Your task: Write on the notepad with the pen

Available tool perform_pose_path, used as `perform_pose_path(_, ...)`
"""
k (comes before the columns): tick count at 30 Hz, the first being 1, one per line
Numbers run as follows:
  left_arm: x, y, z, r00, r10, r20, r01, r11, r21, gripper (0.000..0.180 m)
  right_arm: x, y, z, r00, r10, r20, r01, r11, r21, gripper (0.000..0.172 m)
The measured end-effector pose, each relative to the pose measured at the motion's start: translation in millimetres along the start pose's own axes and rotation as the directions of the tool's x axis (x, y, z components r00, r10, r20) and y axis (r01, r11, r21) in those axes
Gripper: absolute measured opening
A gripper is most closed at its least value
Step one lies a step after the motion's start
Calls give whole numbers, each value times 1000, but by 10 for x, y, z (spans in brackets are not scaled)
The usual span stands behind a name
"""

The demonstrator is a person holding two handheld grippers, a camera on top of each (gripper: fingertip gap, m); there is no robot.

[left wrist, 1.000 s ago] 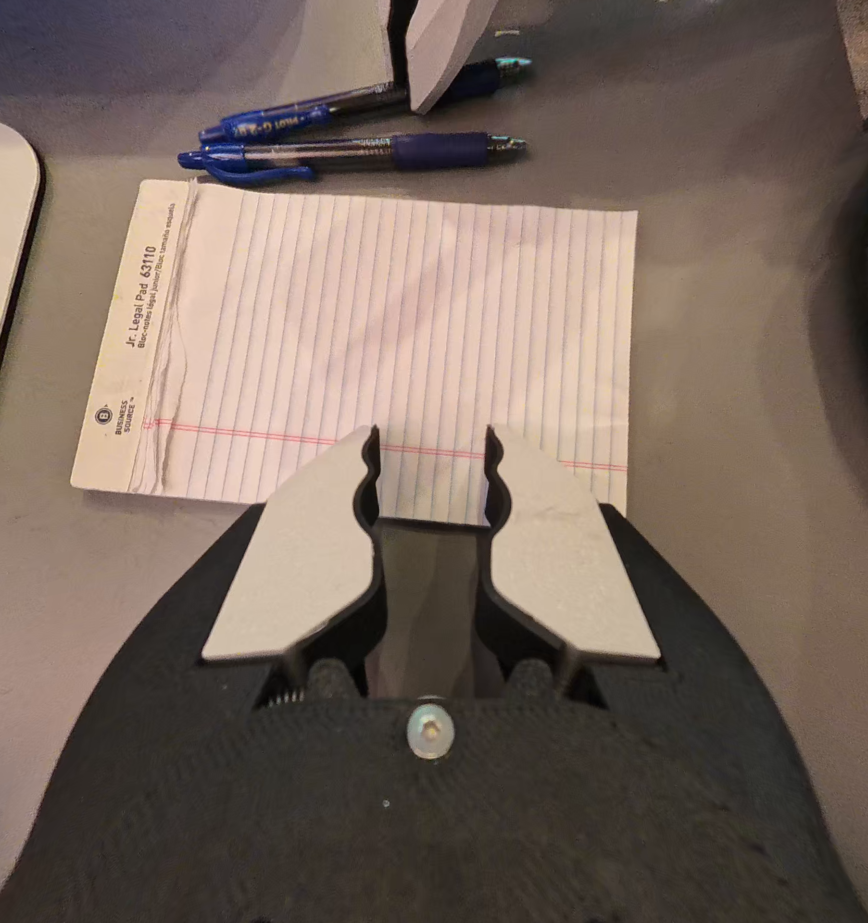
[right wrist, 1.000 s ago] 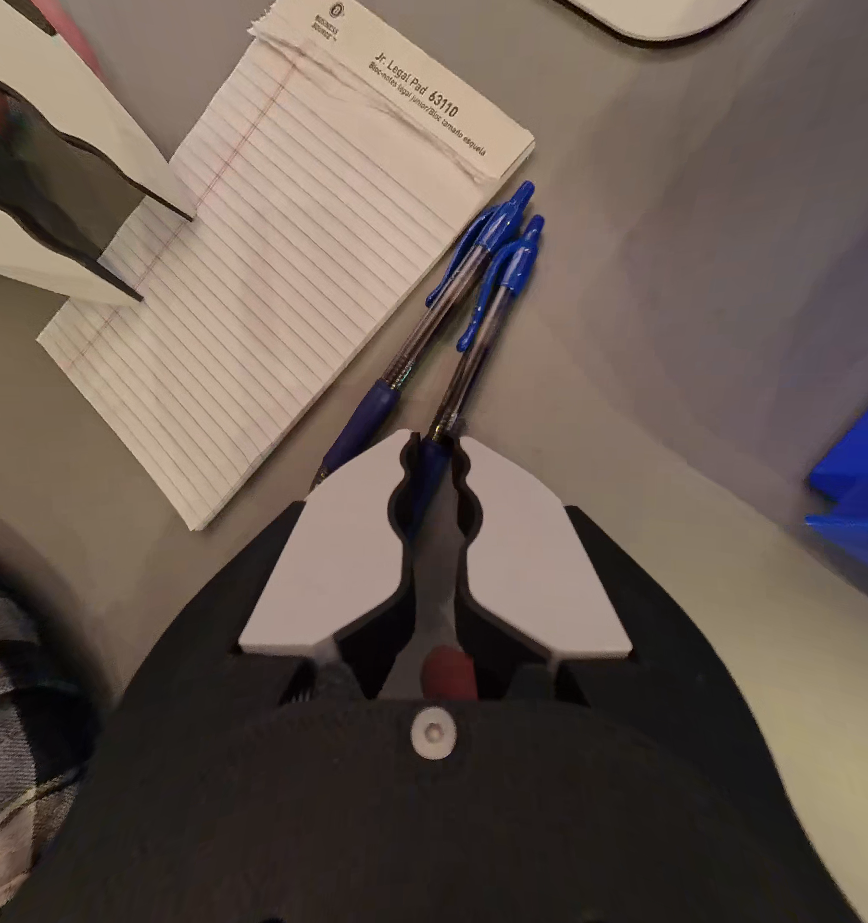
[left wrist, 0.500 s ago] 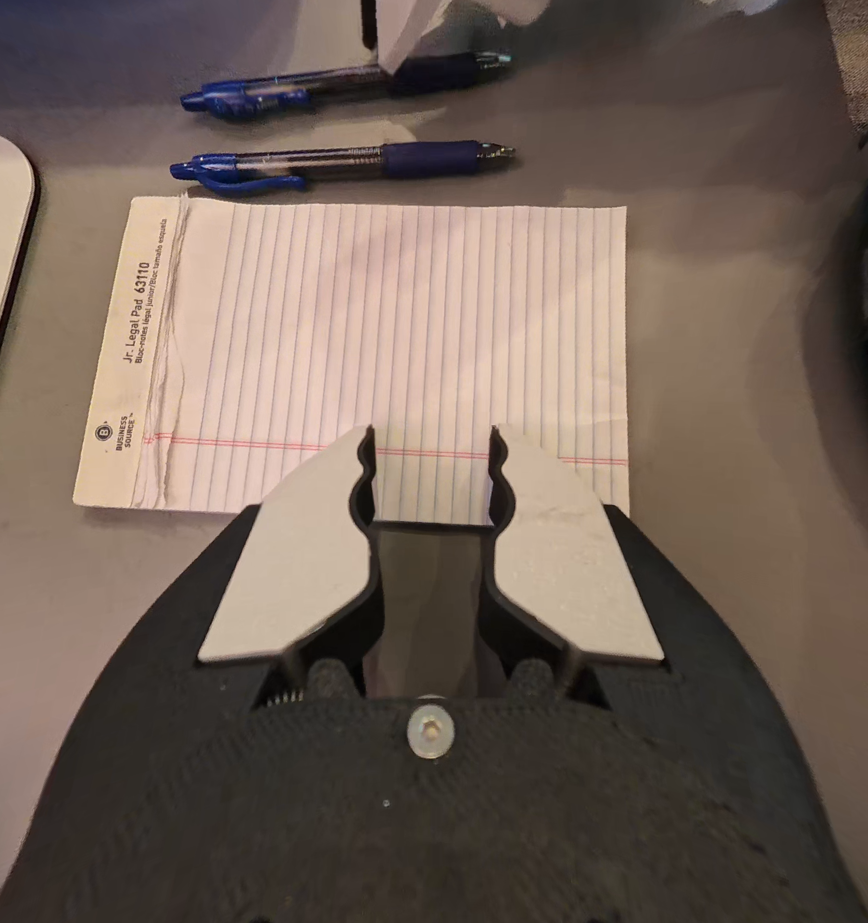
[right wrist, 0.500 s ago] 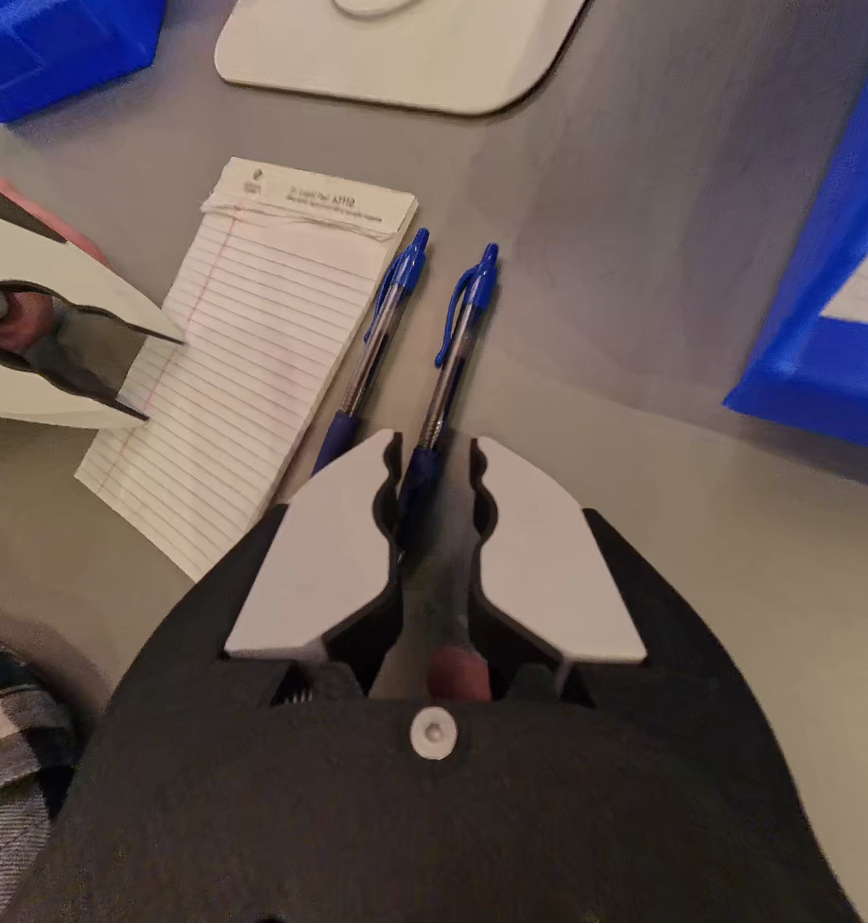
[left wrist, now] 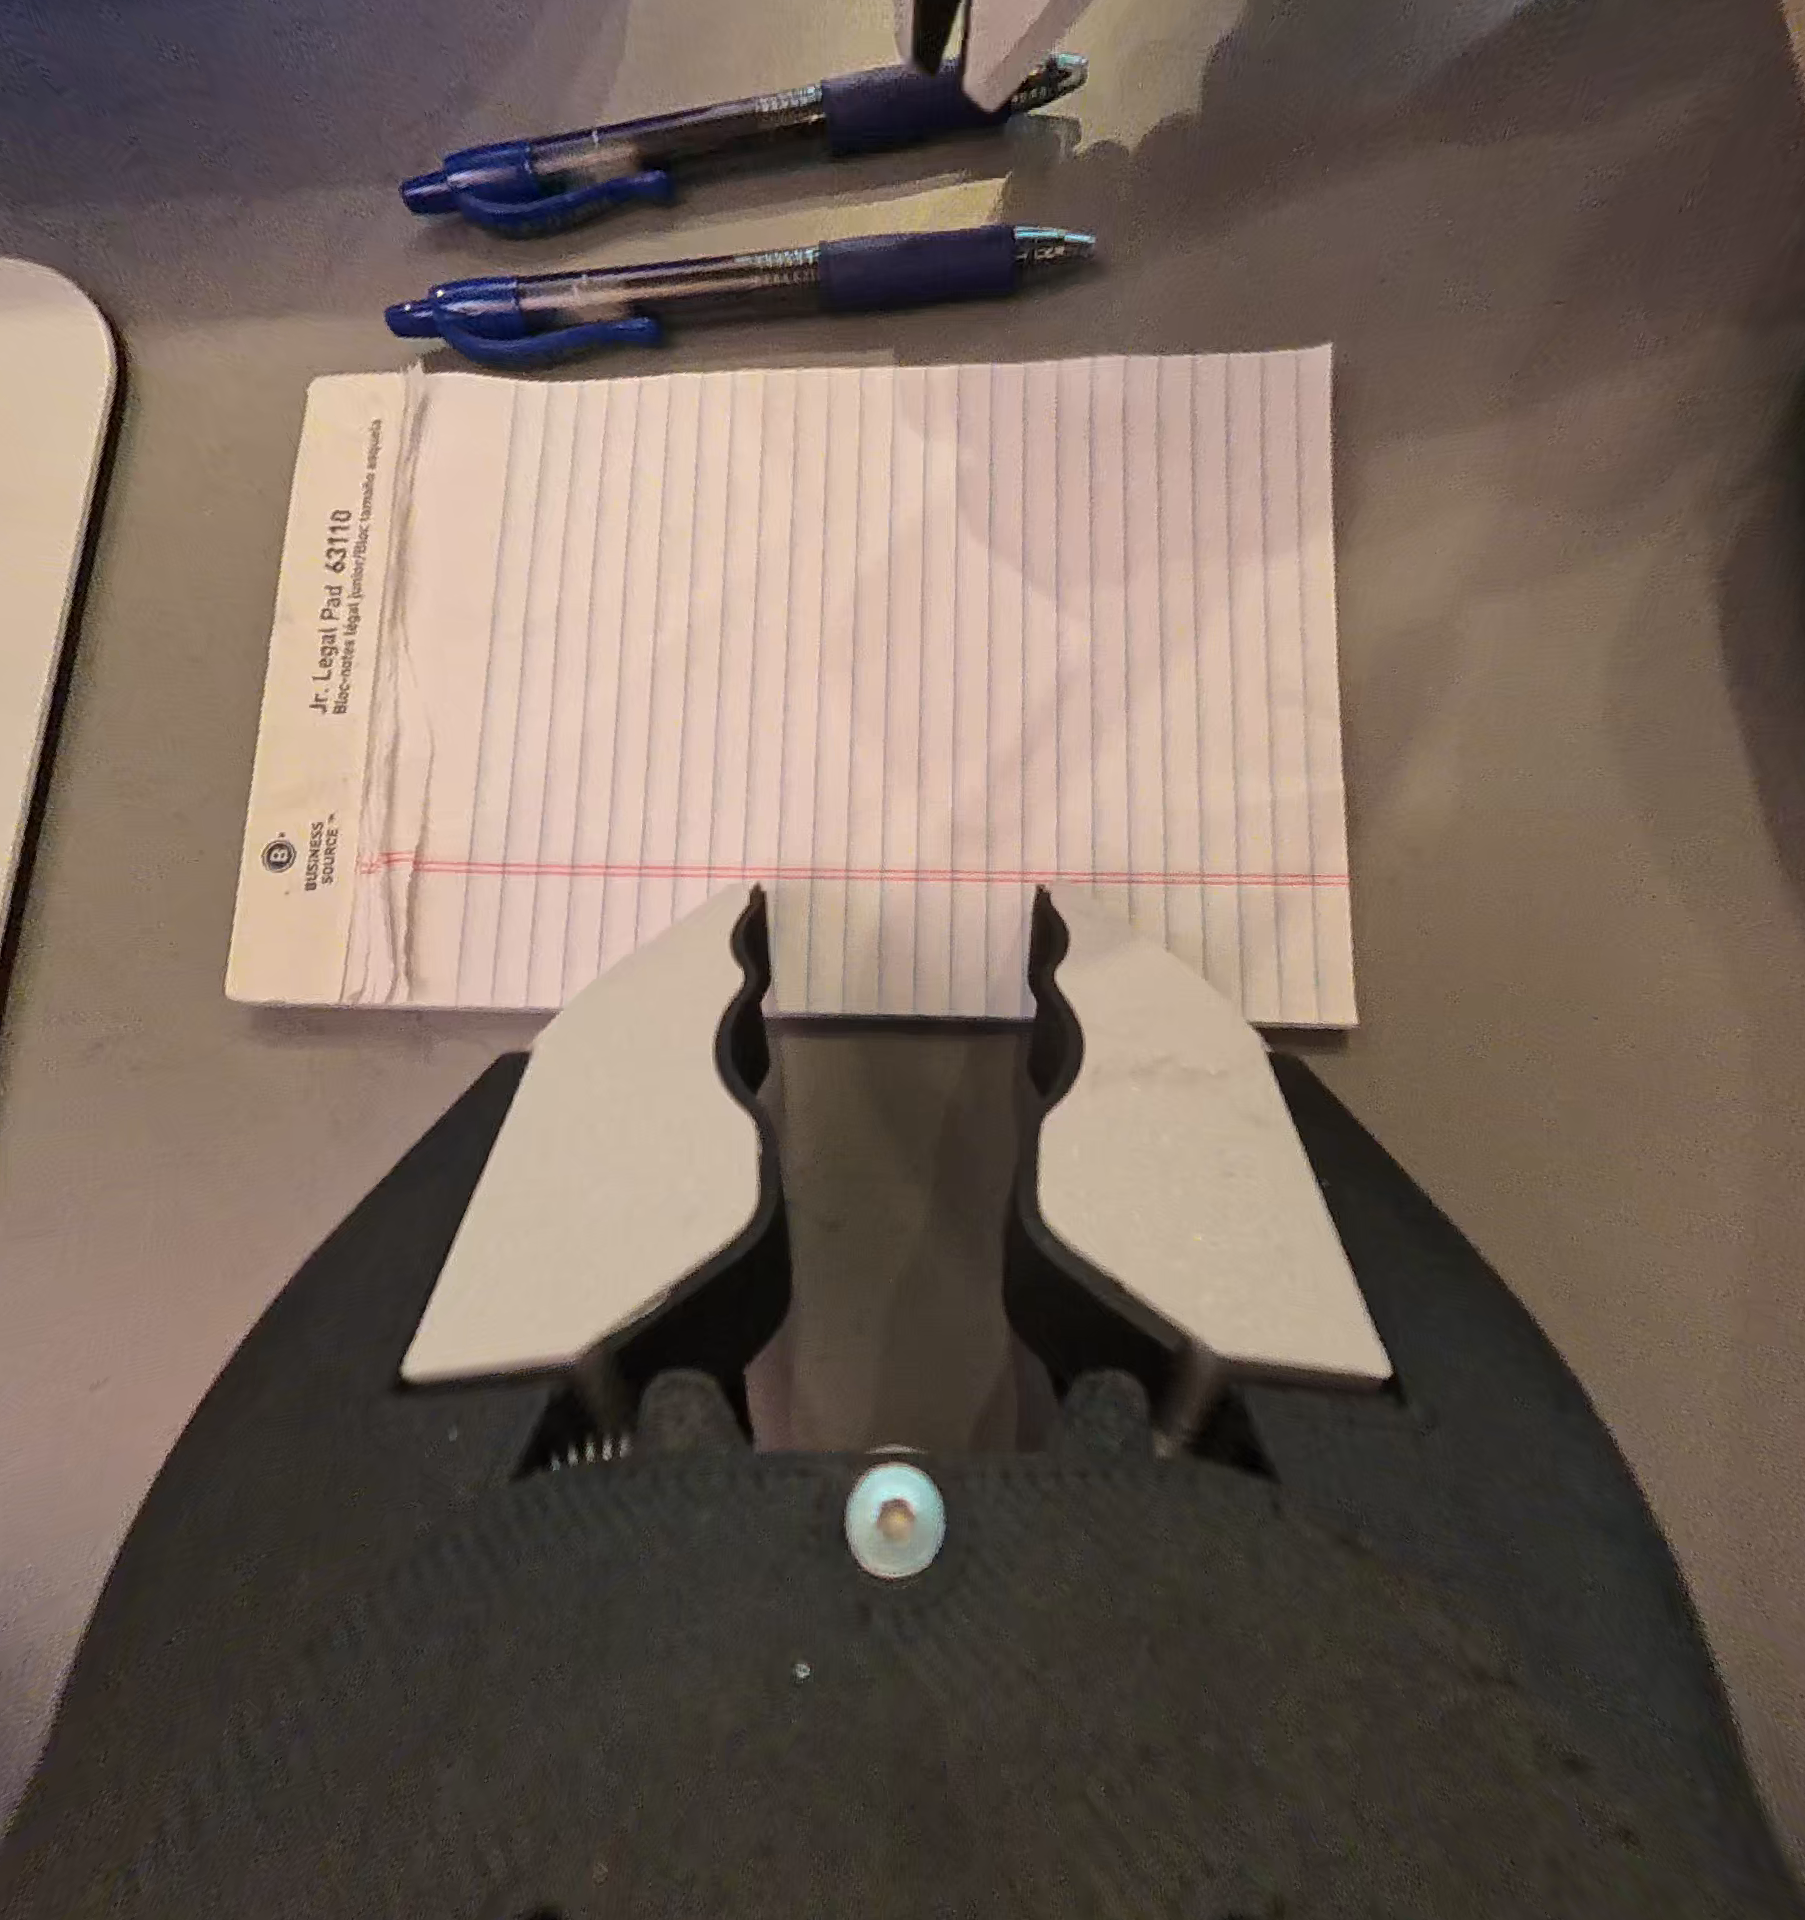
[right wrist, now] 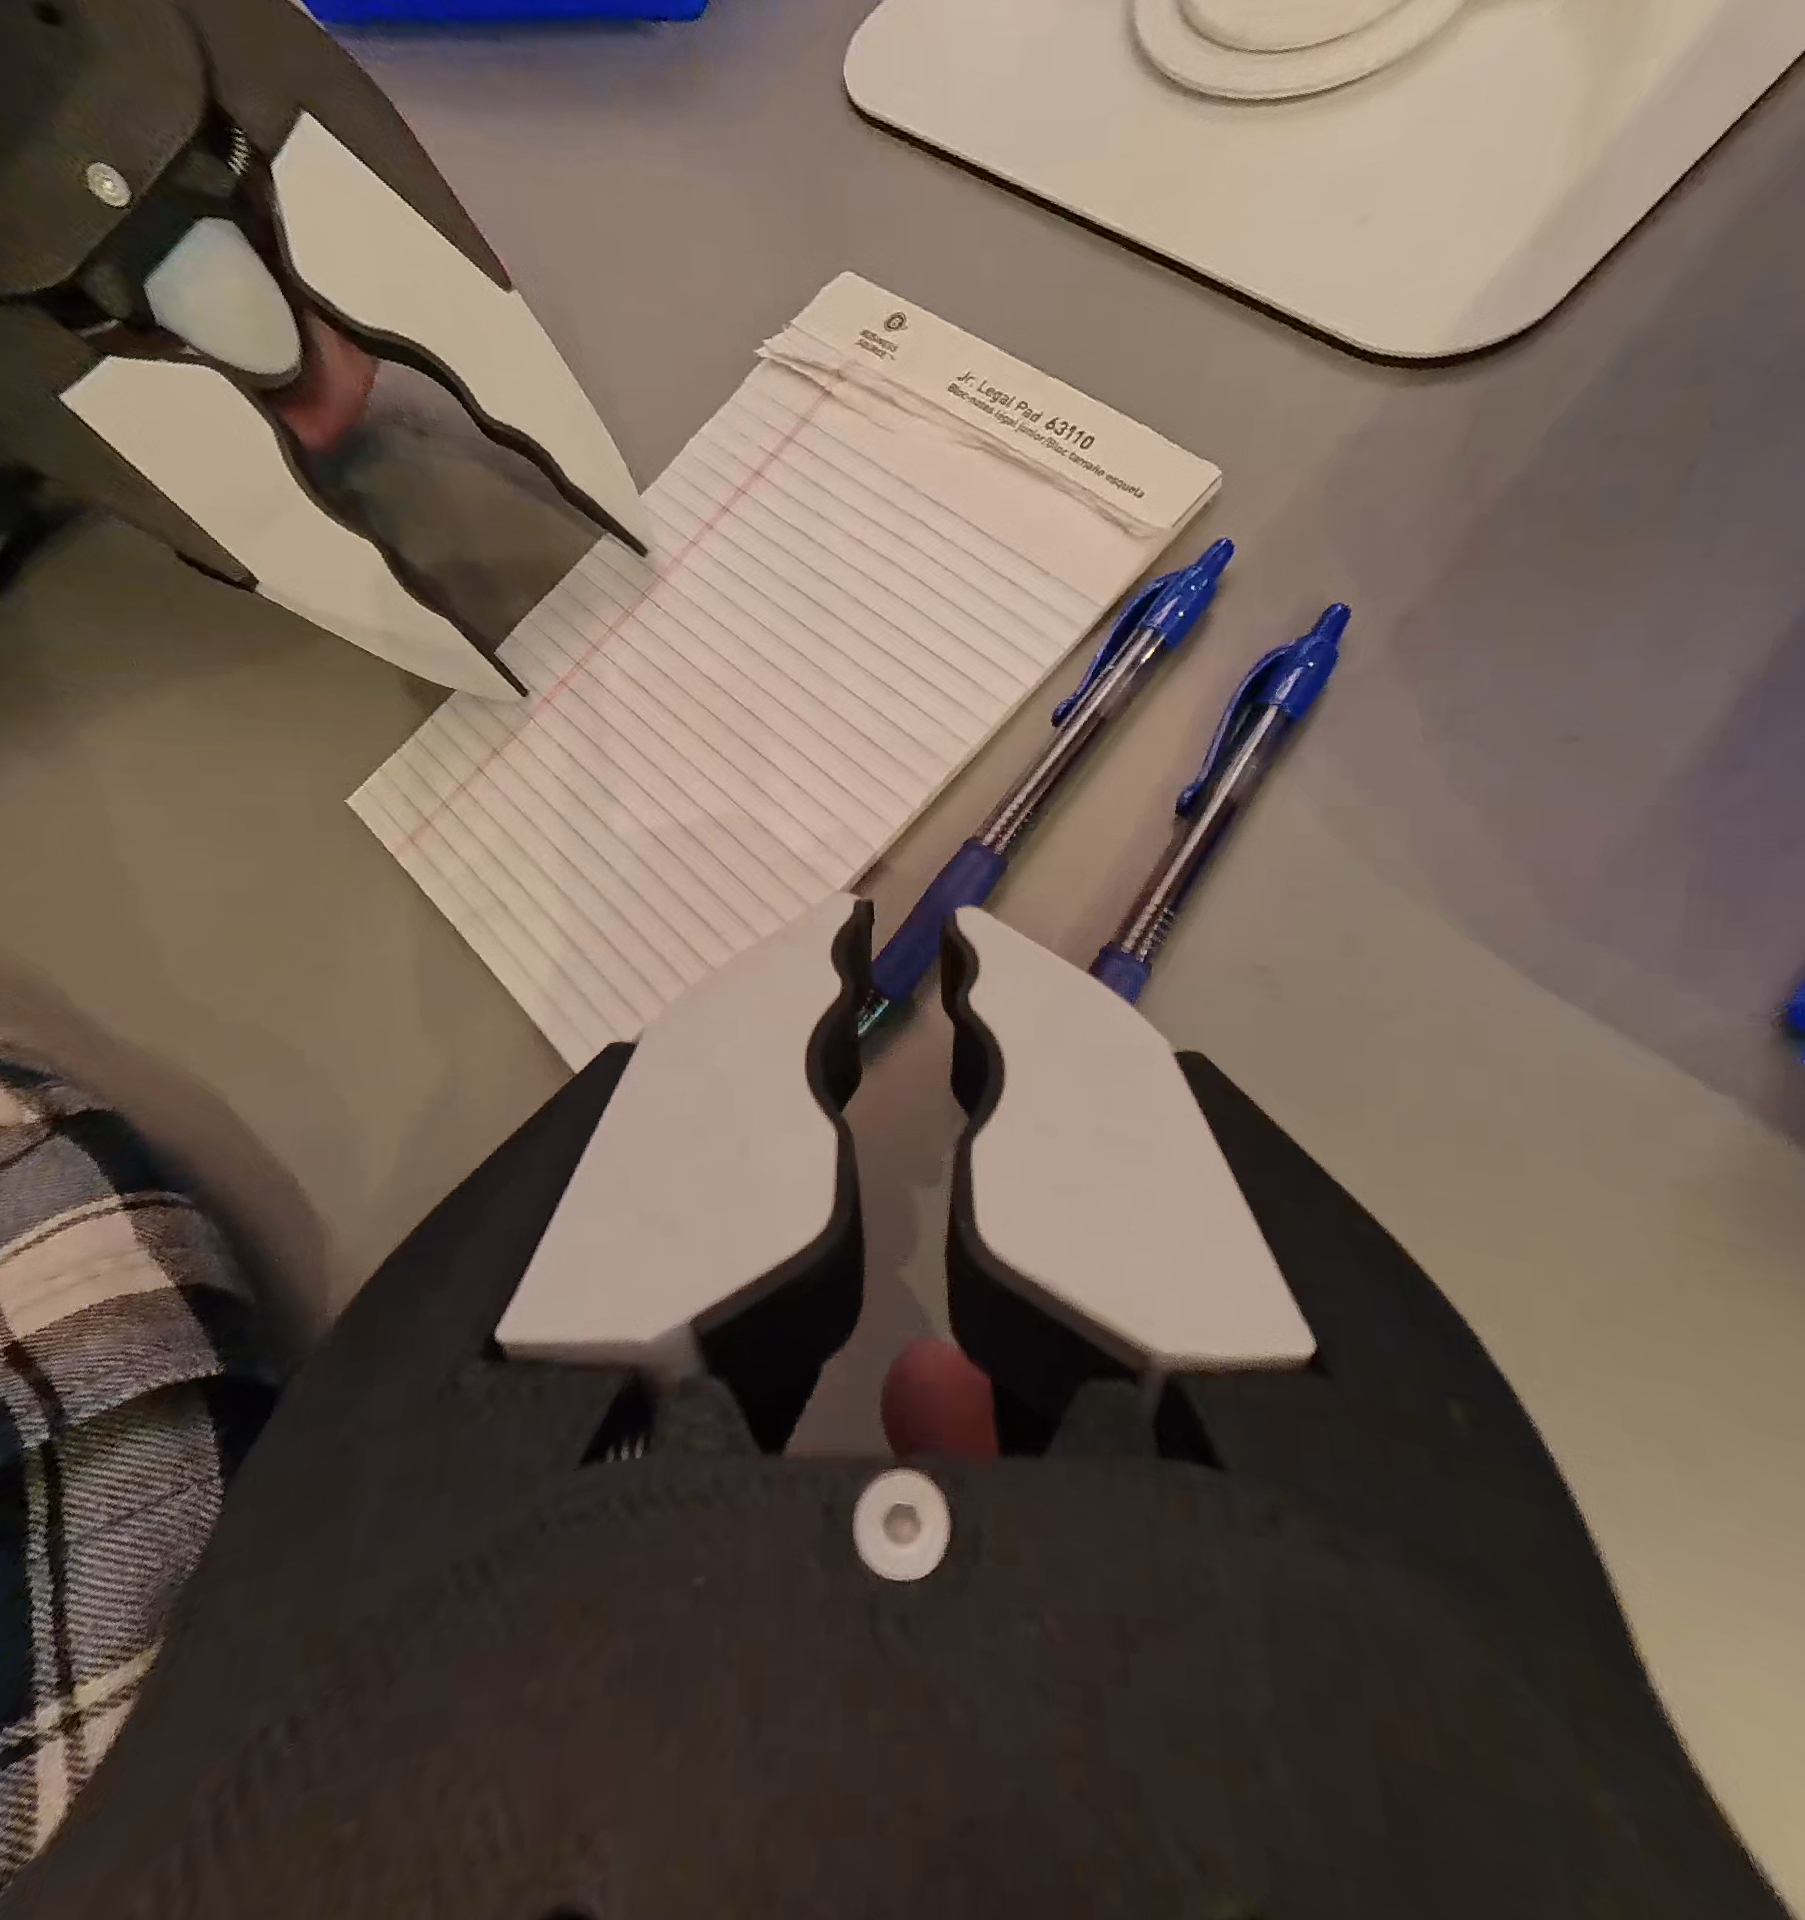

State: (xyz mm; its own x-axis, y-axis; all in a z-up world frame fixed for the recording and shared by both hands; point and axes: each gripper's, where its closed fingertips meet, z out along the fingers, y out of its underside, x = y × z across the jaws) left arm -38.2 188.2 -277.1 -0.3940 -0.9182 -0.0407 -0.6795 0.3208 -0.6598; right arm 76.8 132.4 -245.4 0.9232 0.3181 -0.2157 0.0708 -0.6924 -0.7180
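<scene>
Lying between the right gripper's [right wrist: 903, 920] parted fingers: 1 pen [right wrist: 1059, 748].

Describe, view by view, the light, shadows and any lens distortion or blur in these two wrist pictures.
Left wrist view: dim warm light; soft shadow falls across the notepad; gripper body bulges from the wide lens; table edges smear. Right wrist view: same dim light, bluish sheen on the table; plaid fabric at the edge blurs and stretches.

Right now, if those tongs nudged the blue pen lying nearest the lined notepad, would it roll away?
Probably only a little: the blue pen nearest the notepad has a round clear barrel, yet its side clip should stop rolling. It looks light, and its rubbery dark-blue grip likely resists slipping.
</scene>
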Motion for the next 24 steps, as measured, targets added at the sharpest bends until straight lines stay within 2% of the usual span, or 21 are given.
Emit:
perform_pose_path(1, -29, 6, -18, 1000, 0, 23, 0, 1000, -1, 50, 8, 3, 1, 1000, 2, 3, -2, 1000, 4, 16)
perform_pose_path(3, -64, -38, -96, 999, -25, 37, 23, 999, 43, 50, 21, -26, -22, 1000, -4, 9, 4, 999, 36, 18)
perform_pose_path(5, -97, -98, -168, 998, -38, 50, 33, 996, 87, 50, 54, 5, -17, 1000, -13, -7, 13, 1000, 9, 22)
perform_pose_path(8, -216, -110, -182, 993, -22, 115, 14, 997, 72, 47, 172, 54, -12, 998, 1, -64, -2, 1000, -23, 28)
perform_pose_path(10, -325, -145, -170, 986, -24, 164, 11, 997, 77, 37, 249, 72, -12, 996, 5, -91, -8, 999, -37, 29)
perform_pose_path(12, -372, -209, -135, 987, -50, 150, 34, 993, 111, 35, 320, 71, -19, 993, -3, -118, -2, 999, -50, 28)
perform_pose_path(17, -632, -256, -131, 966, -94, 240, 50, 982, 183, 33, 441, 112, 67, 989, -19, -148, -2, 991, -137, 24)
perform_pose_path(20, -675, -235, -172, 961, -123, 247, 70, 974, 213, 31, 455, 163, 137, 989, -13, -145, -14, 982, -187, 24)
perform_pose_path(22, -685, -224, -190, 958, -133, 254, 74, 971, 229, 31, 459, 157, 146, 990, -7, -142, -20, 982, -188, 13)
perform_pose_path(24, -703, -194, -188, 955, -140, 263, 81, 971, 226, 31, 462, 155, 149, 990, -11, -137, -17, 981, -196, 12)
